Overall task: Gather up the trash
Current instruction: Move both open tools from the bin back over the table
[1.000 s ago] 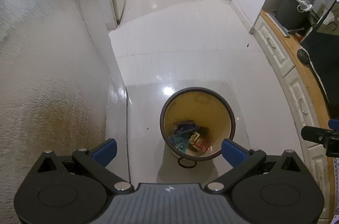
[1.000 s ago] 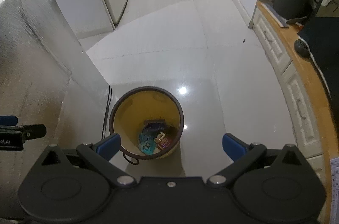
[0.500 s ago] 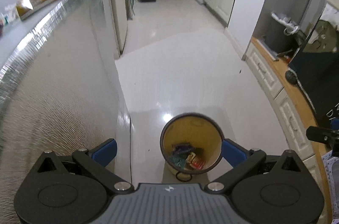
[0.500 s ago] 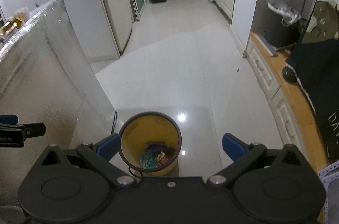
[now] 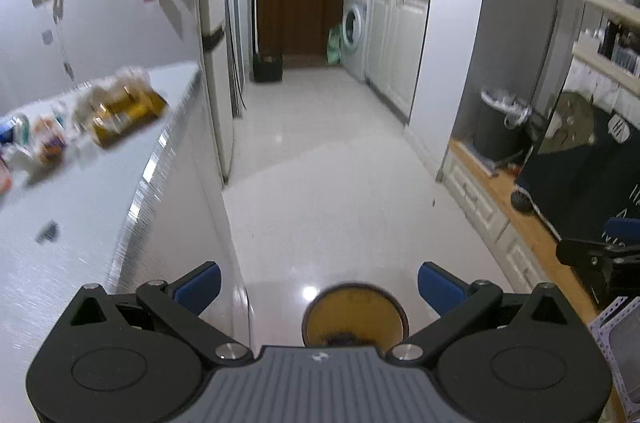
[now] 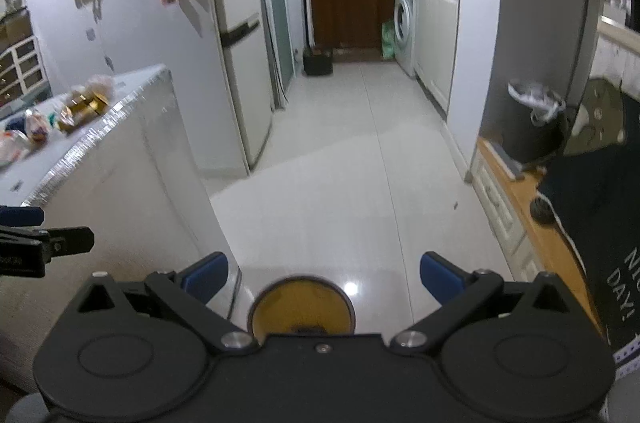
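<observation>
Yellow bin (image 5: pixel 354 315) was half hidden behind gripper body, contents unreadable. Packets on counter (image 5: pixel 120 109) were motion-blurred. Right gripper (image 5: pixel 600 259) was cut off at frame edge.

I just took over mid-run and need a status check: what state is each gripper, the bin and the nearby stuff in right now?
Left gripper: open, empty.
Right gripper: open, empty.
Yellow wastebasket: upright on the floor, uncovered, dark trash at the bottom.
Silver counter: wrappers lying on top, blurred.
Washing machine: door closed.
Dark bin: upright, white liner over its rim.
</observation>
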`<control>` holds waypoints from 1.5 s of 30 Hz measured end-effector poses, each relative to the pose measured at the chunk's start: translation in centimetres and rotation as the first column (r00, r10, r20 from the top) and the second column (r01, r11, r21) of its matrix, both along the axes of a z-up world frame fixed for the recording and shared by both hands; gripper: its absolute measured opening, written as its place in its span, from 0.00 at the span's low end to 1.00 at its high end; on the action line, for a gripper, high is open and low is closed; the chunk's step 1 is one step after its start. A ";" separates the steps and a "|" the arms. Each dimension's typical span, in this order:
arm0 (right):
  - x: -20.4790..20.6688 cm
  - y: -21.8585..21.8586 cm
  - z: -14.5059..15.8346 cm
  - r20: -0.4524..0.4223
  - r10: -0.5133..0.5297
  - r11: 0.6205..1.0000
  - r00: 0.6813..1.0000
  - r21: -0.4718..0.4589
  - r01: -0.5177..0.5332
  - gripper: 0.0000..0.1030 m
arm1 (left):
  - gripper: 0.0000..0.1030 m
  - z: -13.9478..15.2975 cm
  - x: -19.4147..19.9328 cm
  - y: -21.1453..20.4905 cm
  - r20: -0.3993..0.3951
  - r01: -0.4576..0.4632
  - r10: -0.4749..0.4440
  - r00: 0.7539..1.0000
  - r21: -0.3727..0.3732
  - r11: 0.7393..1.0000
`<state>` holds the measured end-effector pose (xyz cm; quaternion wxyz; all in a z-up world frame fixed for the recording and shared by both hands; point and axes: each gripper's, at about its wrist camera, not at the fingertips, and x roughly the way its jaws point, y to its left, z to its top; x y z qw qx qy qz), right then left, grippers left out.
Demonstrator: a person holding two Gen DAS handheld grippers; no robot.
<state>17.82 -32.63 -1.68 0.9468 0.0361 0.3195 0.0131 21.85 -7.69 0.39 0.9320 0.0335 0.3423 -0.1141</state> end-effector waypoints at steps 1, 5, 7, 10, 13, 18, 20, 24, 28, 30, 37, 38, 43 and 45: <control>-0.2 0.4 0.6 0.018 0.009 1.000 1.000 0.000 -0.009 1.00 | 1.00 0.6 -0.4 0.3 0.018 -0.002 0.002 1.000 0.001 1.000; -0.6 2.3 2.7 0.078 0.045 0.999 0.996 0.002 -0.046 1.00 | 1.00 3.1 -1.9 2.0 0.088 -0.002 0.001 0.996 0.006 1.000; -0.7 3.5 3.7 0.110 0.067 0.998 0.992 0.000 -0.067 1.00 | 1.00 4.3 -2.5 3.2 0.122 -0.010 0.007 0.992 0.017 1.000; -0.5 5.5 5.0 0.151 0.100 0.995 0.983 0.003 -0.102 1.00 | 1.00 5.6 -3.0 5.3 0.162 -0.032 0.028 0.986 0.027 0.999; -0.1 7.5 6.1 0.194 0.139 0.989 0.971 0.021 -0.146 1.00 | 1.00 6.6 -3.1 7.7 0.190 -0.057 0.050 0.981 0.033 0.998; 1.4 11.3 7.5 0.242 0.191 0.978 0.951 0.037 -0.205 1.00 | 1.00 8.0 -2.7 12.0 0.225 -0.118 0.104 0.969 0.049 0.992; 2.4 12.8 7.8 0.256 0.212 0.972 0.943 0.044 -0.231 1.00 | 1.00 8.4 -2.1 13.7 0.234 -0.137 0.120 0.965 0.059 0.989; 4.1 15.6 8.1 0.275 0.250 0.962 0.928 0.036 -0.270 1.00 | 1.00 9.1 -1.3 17.2 0.254 -0.169 0.147 0.956 0.067 0.983; 5.7 18.0 8.0 0.300 0.286 0.950 0.910 0.038 -0.311 1.00 | 1.00 9.5 0.1 20.1 0.263 -0.188 0.167 0.950 0.057 0.981; 6.6 19.2 7.9 0.303 0.294 0.946 0.906 0.045 -0.322 1.00 | 1.00 9.5 0.9 21.6 0.266 -0.197 0.176 0.948 0.053 0.979; 10.0 23.0 6.7 0.292 0.303 0.947 0.907 0.018 -0.321 1.00 | 1.00 7.7 5.2 27.4 0.250 -0.250 0.230 0.941 0.051 0.967; 10.5 23.5 6.5 0.289 0.315 0.942 0.904 0.022 -0.335 1.00 | 1.00 7.4 5.8 28.2 0.244 -0.253 0.234 0.941 0.047 0.966; 13.2 25.4 5.5 0.272 0.362 0.915 0.892 0.079 -0.396 1.00 | 1.00 5.1 8.5 32.1 0.182 -0.303 0.296 0.938 0.008 0.953; 14.1 26.4 5.1 0.263 0.377 0.909 0.888 0.079 -0.409 1.00 | 1.00 4.3 9.3 33.1 0.161 -0.316 0.310 0.937 0.009 0.949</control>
